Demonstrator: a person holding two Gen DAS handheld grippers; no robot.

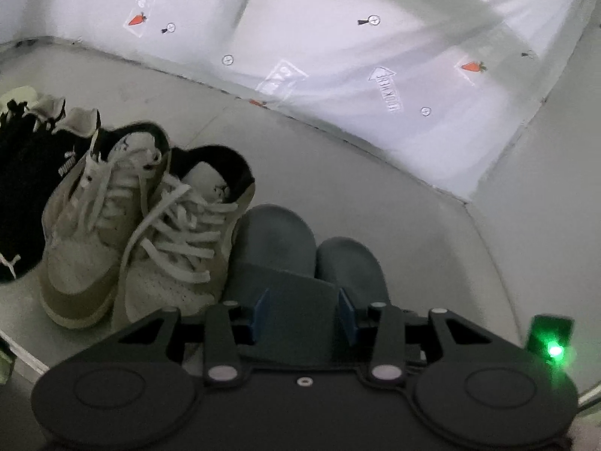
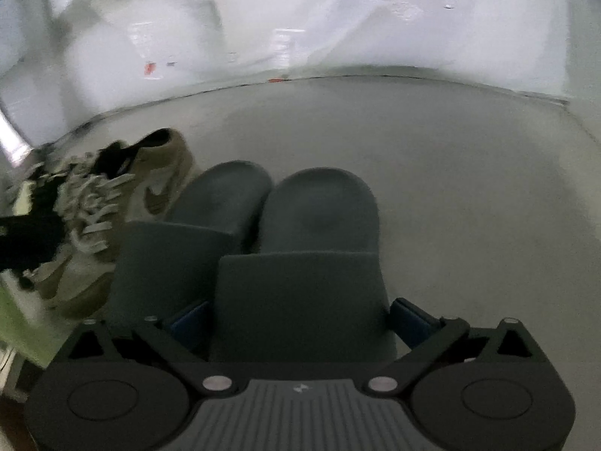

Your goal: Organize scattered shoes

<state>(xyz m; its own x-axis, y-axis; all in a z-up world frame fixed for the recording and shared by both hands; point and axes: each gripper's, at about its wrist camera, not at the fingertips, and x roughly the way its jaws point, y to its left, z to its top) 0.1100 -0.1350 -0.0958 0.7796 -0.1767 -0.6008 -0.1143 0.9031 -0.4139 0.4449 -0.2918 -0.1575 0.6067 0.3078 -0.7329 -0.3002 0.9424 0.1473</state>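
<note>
Two grey slides stand side by side on a pale shelf floor (image 1: 300,150), toes toward me. My left gripper (image 1: 304,314) has its blue pads (image 1: 261,312) pressed on the strap of the left slide (image 1: 276,240). The right slide (image 1: 351,263) lies just beside it. In the right wrist view my right gripper (image 2: 300,319) is spread wide, its pads (image 2: 411,317) against both sides of the right slide (image 2: 319,210), with the left slide (image 2: 221,195) close on its left. A pair of beige and white laced sneakers (image 1: 165,233) touches the left slide.
A black Puma shoe (image 1: 26,195) sits left of the sneakers (image 2: 157,180). A film-covered back wall (image 1: 375,56) with carrot stickers and a white side wall (image 1: 544,225) close the space. Bare floor (image 2: 469,188) lies right of the slides. The shelf's front edge (image 1: 22,353) runs at lower left.
</note>
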